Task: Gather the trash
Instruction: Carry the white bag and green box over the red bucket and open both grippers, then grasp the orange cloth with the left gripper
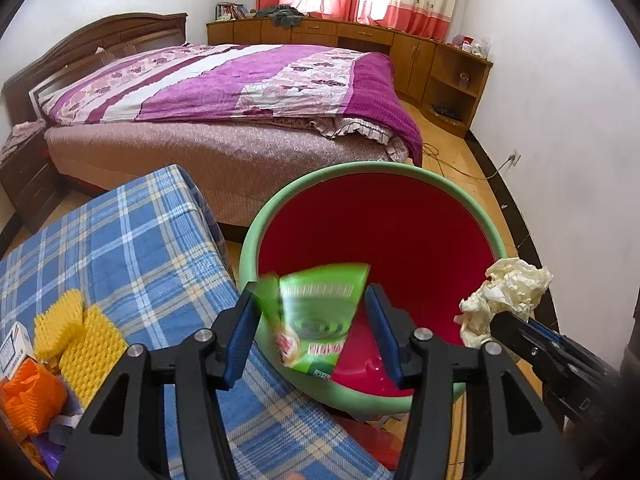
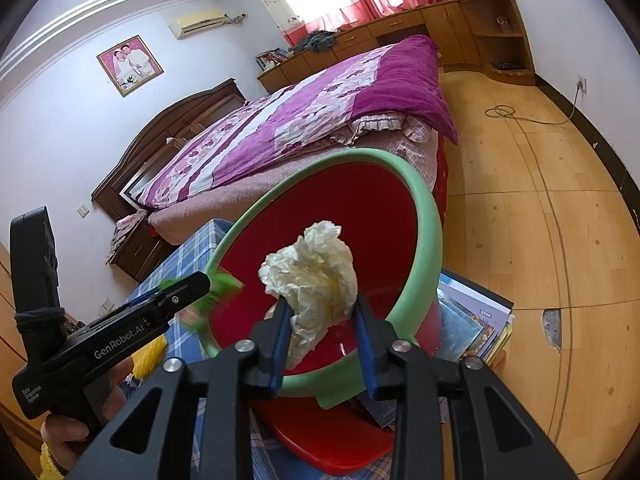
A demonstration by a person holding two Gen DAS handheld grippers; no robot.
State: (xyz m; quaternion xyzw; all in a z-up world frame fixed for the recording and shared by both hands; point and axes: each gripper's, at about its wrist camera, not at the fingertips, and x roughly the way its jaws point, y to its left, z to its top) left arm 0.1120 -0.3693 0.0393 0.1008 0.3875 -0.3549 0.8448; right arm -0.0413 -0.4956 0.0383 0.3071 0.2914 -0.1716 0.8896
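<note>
A red bin with a green rim (image 1: 276, 216) stands beside the blue plaid table (image 1: 132, 240); the bin's rim also shows in the right wrist view (image 2: 428, 216). My left gripper (image 1: 312, 328) is open over the bin's near edge, and a blurred green wrapper (image 1: 320, 316) sits between its fingers, apparently loose. My right gripper (image 2: 320, 320) is shut on a crumpled white tissue (image 2: 316, 276) above the bin's opening. The tissue (image 1: 508, 292) and right gripper (image 1: 496, 330) show at the right of the left wrist view. The left gripper (image 2: 204, 284) shows at the left of the right wrist view.
Yellow foam netting (image 1: 76, 340), an orange net (image 1: 32, 396) and a small white box (image 1: 12, 344) lie on the plaid table. A bed with a purple cover (image 1: 224, 92) stands behind. Books (image 2: 476, 320) are stacked on the wooden floor (image 2: 540, 220) beside the bin.
</note>
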